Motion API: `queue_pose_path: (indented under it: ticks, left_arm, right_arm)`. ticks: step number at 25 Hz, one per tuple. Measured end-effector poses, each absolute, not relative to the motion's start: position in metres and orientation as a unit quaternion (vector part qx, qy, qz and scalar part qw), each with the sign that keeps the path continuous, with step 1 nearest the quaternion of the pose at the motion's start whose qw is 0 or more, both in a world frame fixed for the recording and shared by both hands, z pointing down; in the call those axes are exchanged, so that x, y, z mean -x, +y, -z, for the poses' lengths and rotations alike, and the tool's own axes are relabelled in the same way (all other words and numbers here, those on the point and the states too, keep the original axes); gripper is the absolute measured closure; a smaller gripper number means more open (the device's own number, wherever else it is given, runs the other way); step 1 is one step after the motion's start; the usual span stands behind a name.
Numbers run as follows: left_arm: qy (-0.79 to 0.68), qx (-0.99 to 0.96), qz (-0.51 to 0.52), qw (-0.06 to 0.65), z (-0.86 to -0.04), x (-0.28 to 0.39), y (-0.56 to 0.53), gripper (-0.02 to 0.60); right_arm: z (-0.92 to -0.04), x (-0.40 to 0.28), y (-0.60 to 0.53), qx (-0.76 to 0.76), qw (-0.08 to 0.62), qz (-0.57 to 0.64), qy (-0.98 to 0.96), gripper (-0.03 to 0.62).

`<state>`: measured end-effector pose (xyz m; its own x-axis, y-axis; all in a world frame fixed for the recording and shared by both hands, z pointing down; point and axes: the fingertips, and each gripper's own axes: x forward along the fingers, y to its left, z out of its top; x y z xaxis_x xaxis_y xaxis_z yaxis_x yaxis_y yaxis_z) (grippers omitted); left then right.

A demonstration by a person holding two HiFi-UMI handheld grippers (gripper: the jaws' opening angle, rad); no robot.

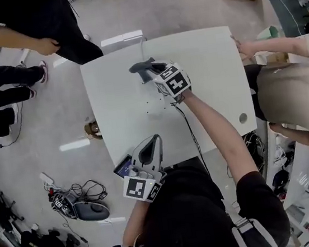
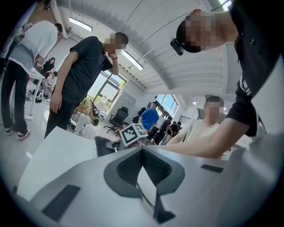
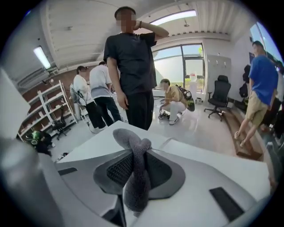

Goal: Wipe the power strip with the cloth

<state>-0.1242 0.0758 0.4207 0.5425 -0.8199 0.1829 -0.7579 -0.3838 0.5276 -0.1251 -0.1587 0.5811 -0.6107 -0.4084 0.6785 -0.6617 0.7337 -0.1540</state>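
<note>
White worktop (image 1: 204, 68): fills the middle of the head view. Right claw (image 3: 141, 153): clamps partway closed on the cloth, over the centre. Left claw (image 2: 142, 150): sits closed, tips touching, nothing held, at the near edge. Power strip (image 1: 154, 102): lies faint, white on white, just beside the right claw. Cloth (image 3: 135, 177): hangs grey and bunched between the pads.

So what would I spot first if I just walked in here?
First, the grey cloth pinched in the right gripper, between its fingers, above the white table. Next, the left gripper at the table's near edge, its fingers together on nothing. A person in a black shirt stands beyond the table.
</note>
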Motion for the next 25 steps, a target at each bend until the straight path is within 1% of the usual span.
queue_pose_path:
  ticks: [3, 6, 9, 15, 20, 22, 24, 25]
  left_arm:
    - [-0.469, -0.837, 0.046, 0.277, -0.413, 0.114, 0.075, 0.549]
    - [-0.459, -0.845, 0.039, 0.270, -0.417, 0.108, 0.077, 0.549]
    - [-0.460, -0.842, 0.038, 0.281, -0.428, 0.119, 0.076, 0.549]
    - [-0.464, -0.831, 0.059, 0.300, -0.437, 0.130, 0.068, 0.549]
    - [-0.450, -0.839, 0.064, 0.298, -0.429, 0.114, 0.066, 0.549]
    - [-0.446, -0.842, 0.064, 0.297, -0.429, 0.111, 0.066, 0.549]
    - [-0.447, -0.840, 0.063, 0.300, -0.433, 0.111, 0.068, 0.549]
    - [-0.450, -0.837, 0.063, 0.304, -0.435, 0.111, 0.068, 0.549]
  right_arm:
    - [-0.599, 0.143, -0.193, -0.305, 0.351, -0.155, -0.871, 0.503]
    - [-0.617, 0.152, -0.186, -0.286, 0.373, -0.165, -0.867, 0.503]
    - [-0.619, 0.156, -0.145, -0.249, 0.368, -0.206, -0.872, 0.503]
    - [-0.620, 0.135, -0.036, -0.200, 0.338, -0.281, -0.876, 0.503]
    - [-0.615, 0.122, 0.023, -0.112, 0.354, -0.333, -0.867, 0.503]
    - [-0.598, 0.116, -0.006, -0.125, 0.325, -0.322, -0.881, 0.503]
    - [-0.581, 0.112, -0.076, -0.201, 0.281, -0.285, -0.894, 0.503]
    - [-0.579, 0.113, -0.114, -0.241, 0.272, -0.267, -0.893, 0.503]
